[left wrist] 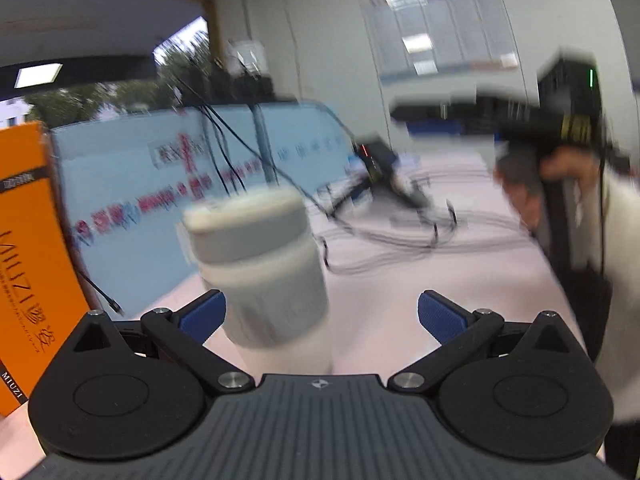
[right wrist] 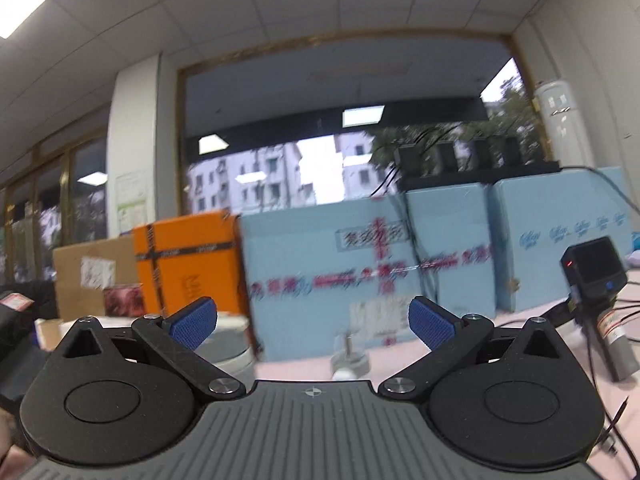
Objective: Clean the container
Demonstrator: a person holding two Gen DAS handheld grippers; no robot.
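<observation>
An orange box (right wrist: pixel 188 260) stands just beside blue foam boards (right wrist: pixel 360 264), with a brown carton (right wrist: pixel 92 276) on its other side. Black cables (left wrist: pixel 384 232) sprawl over the pink tabletop (left wrist: pixel 460 280).

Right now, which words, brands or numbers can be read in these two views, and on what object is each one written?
"MIUZI": bottom edge of the orange box, left wrist view.
Large print up that box: only partly legible.
Red print on the blue foam boards: blurred, unreadable.
Grey-white container: no text visible.
</observation>
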